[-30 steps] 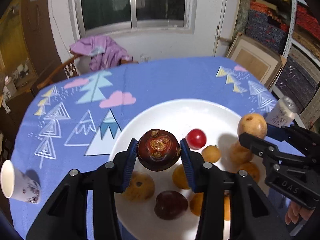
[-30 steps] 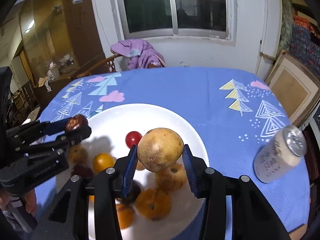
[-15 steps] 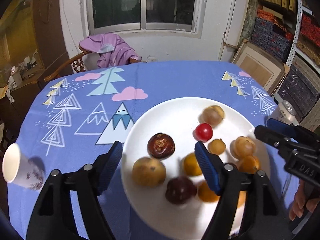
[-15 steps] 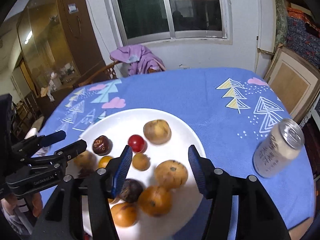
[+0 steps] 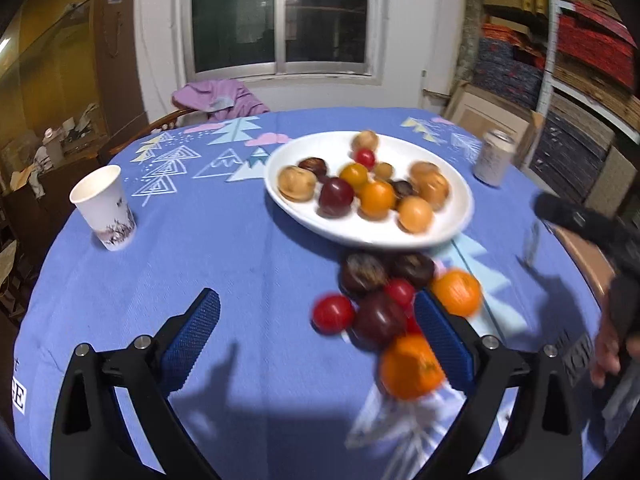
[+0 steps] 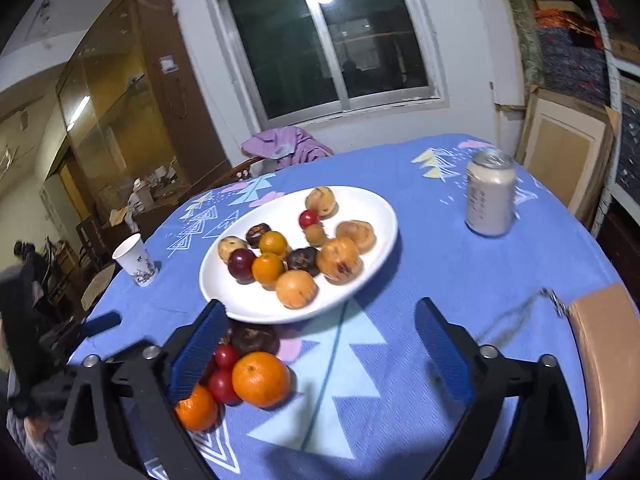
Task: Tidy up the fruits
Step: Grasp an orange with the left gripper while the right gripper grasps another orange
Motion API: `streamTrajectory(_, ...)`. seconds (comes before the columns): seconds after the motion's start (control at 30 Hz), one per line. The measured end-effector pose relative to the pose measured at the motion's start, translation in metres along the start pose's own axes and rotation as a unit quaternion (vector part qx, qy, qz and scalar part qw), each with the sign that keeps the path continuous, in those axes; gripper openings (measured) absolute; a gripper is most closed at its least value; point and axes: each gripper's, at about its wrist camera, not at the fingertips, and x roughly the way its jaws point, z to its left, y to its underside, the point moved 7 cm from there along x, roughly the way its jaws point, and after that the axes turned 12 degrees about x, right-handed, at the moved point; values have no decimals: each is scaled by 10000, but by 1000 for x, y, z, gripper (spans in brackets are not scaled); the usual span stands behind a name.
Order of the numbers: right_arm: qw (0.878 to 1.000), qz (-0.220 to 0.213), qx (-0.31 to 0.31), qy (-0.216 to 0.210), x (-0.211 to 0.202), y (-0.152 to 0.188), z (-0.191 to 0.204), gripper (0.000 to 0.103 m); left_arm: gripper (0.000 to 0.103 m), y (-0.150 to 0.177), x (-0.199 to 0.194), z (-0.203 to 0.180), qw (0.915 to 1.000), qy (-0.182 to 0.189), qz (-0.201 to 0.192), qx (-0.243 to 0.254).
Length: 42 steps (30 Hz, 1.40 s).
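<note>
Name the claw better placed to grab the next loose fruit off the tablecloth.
Left, probably. The loose fruit pile lies just ahead of the open left claw, by its right finger. The open right claw faces bare cloth, with the pile off beside its left finger.

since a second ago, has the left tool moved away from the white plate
Yes. The left tool was over the white plate; now it sits back toward the table's near edge, open and empty, with the plate well ahead of it.

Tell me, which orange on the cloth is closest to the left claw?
The big orange at the near end of the loose pile. It sits right against the left claw's right finger, while the other orange lies farther back, nearer the plate.
</note>
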Motion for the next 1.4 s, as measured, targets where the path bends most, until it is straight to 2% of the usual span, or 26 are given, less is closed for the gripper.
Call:
streamTrajectory(0.1,9997,53,250,33,2,1,-15,97,99,18,-10,-18,9997,-52,-75,221)
streamTrajectory(0.2,9989,89,456,-55,3,2,-20,97,99,29,-5,-35,9991,10,50,424)
streamTrajectory(0.43,9996,259,122,-35,9,14,-7,97,99,33,12,-52,9969,23,248,748)
streamTrajectory(0.83,9983,548,-126,154,22,31,-1,97,99,41,37,-49,9941,19,862,665)
streamTrajectory(1.17,9965,684,-398,257,32,44,6,97,99,43,42,-47,9934,91,970,602)
streamTrajectory(1.33,9938,749,-752,341,38,54,14,97,99,47,49,-41,9926,395,1118,266)
streamTrajectory(1.4,9925,776,-882,352,41,57,18,97,99,48,50,-41,9926,395,1121,266)
